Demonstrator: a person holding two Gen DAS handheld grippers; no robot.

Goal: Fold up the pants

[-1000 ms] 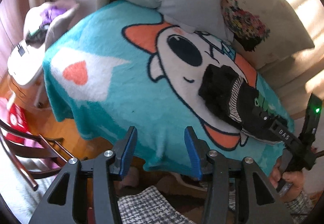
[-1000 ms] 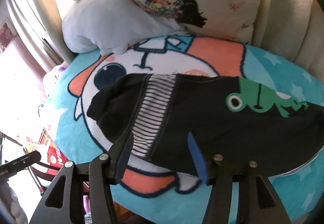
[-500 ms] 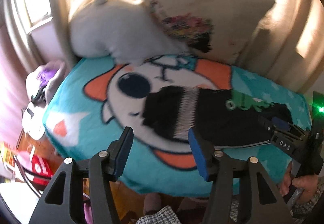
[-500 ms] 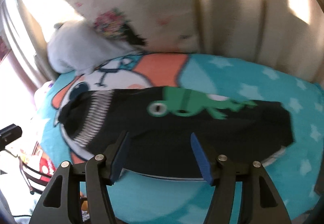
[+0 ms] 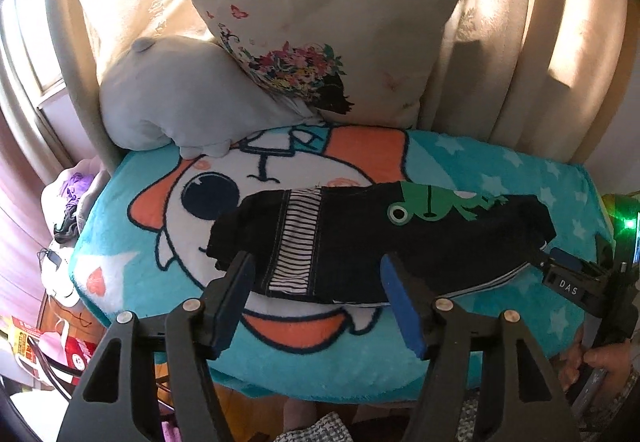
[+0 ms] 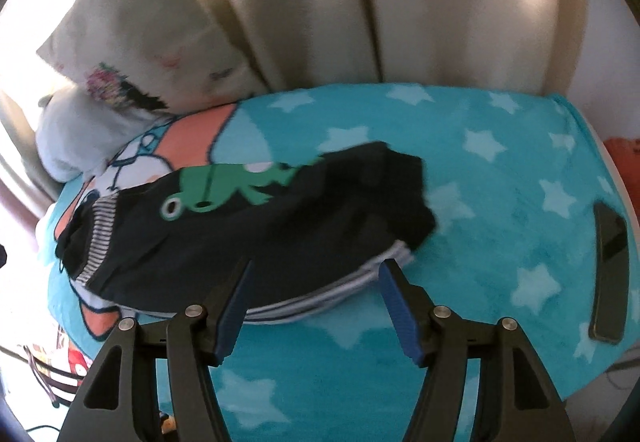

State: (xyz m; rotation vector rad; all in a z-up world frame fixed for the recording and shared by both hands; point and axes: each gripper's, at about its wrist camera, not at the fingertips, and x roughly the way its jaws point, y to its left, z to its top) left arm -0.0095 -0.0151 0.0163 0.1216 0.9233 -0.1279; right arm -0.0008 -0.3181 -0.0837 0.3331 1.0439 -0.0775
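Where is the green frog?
The green frog is printed on the black pants, near their far edge. In the left wrist view it sits right of the striped band, on the blue blanket.

Black pants [image 5: 360, 242], green frog print

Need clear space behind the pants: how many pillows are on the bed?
2: a grey pillow at the back left, and a floral pillow leaning beside it on the right, overlapping it. Others may be hidden.
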